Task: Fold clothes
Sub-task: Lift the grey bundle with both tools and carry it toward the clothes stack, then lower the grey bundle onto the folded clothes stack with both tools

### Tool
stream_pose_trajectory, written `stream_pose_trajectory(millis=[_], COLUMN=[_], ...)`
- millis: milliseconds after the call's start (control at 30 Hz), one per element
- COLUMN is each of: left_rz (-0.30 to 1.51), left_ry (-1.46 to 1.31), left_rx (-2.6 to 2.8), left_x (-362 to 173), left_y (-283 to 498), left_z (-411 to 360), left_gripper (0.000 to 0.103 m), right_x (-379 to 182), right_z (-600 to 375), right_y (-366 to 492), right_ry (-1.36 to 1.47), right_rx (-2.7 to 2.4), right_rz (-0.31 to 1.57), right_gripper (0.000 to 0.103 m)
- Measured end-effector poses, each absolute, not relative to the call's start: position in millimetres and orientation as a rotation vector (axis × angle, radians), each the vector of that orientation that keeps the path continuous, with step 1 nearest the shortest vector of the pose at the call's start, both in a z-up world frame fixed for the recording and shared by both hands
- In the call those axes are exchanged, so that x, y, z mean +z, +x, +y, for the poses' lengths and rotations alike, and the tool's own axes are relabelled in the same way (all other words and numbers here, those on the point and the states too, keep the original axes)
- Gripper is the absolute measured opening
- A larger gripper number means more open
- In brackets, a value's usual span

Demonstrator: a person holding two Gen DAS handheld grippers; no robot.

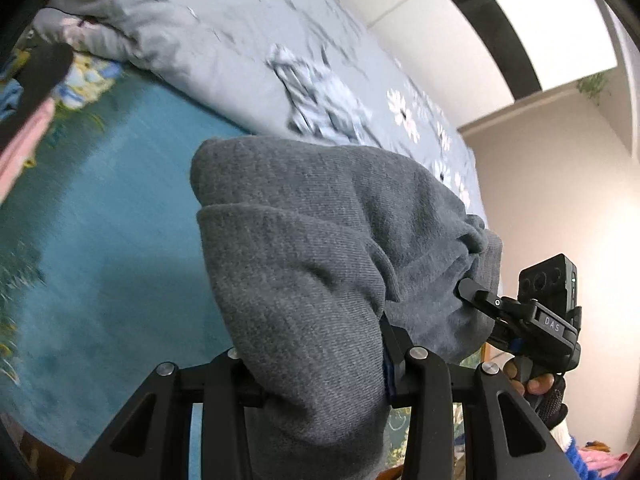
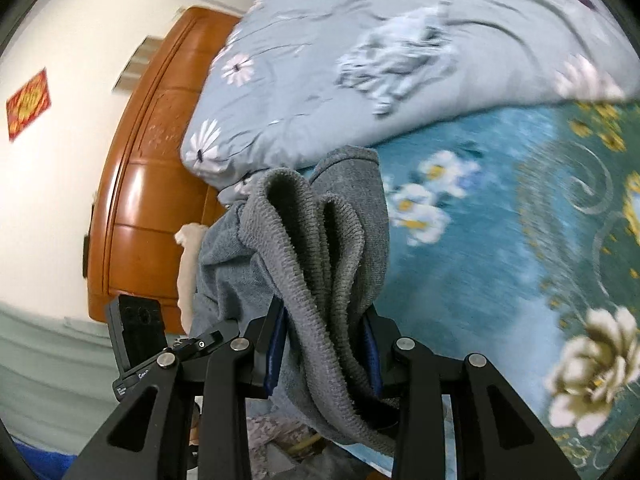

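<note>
A grey knit garment (image 1: pixel 320 240) hangs bunched in the air above the bed, held by both grippers. My left gripper (image 1: pixel 320 364) is shut on the garment, and the cloth drapes over its fingers and hides them. In the left wrist view the right gripper (image 1: pixel 474 292) pinches the same garment at its right edge, with a gloved hand (image 1: pixel 538 386) on its handle. In the right wrist view my right gripper (image 2: pixel 324 348) is shut on the garment's ribbed hem (image 2: pixel 320 248), which sits between the blue pads (image 2: pixel 276 356). The left gripper (image 2: pixel 200 344) grips the cloth at lower left.
Below lies a bed with a teal floral sheet (image 2: pixel 480 260). A grey flowered duvet (image 2: pixel 360 60) is heaped along the far side. A wooden headboard (image 2: pixel 152 184) stands against a white wall. A pink and black object (image 1: pixel 32 112) shows at the left edge.
</note>
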State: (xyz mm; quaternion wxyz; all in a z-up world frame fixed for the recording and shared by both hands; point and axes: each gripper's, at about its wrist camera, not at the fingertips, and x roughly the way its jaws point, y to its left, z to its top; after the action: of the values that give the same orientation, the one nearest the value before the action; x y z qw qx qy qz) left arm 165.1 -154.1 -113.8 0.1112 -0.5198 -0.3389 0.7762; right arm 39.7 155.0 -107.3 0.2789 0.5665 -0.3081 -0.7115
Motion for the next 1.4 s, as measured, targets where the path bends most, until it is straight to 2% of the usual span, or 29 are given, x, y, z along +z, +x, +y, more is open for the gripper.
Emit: stream_pose_trajectory(millis=[300,600,800,1200,1400], left_rz=[-1.131,-1.417,-1.626,-1.873,-1.959], left_ry=[-1.337,-1.039,-0.907,-0.832,-0.894], left_rx=[2.401,2.650,2.717,2.698,2.652], left_x=[-80,-37,-43,-84,-121], left_y=[189,256,292,317,297], left_z=[-320,-466,-525,-608,-631], left_gripper=[0.042,0.043,0.044,0.046,0.046], right_x=[-60,7,29,-7,-53], right_z=[-31,-246,-375,-525,-569], right_y=[-2,-52,-62,-102,-129], right_ry=[1.486,1.406,1.382,1.492,1.567], right_rx=[-1.847,-1.639,-1.503,-1.323,-1.263], right_rz=[-0.706,-0.343,-0.094,0.176,0.246], right_gripper=[0.035,0.035,0.035,0.035,0.035])
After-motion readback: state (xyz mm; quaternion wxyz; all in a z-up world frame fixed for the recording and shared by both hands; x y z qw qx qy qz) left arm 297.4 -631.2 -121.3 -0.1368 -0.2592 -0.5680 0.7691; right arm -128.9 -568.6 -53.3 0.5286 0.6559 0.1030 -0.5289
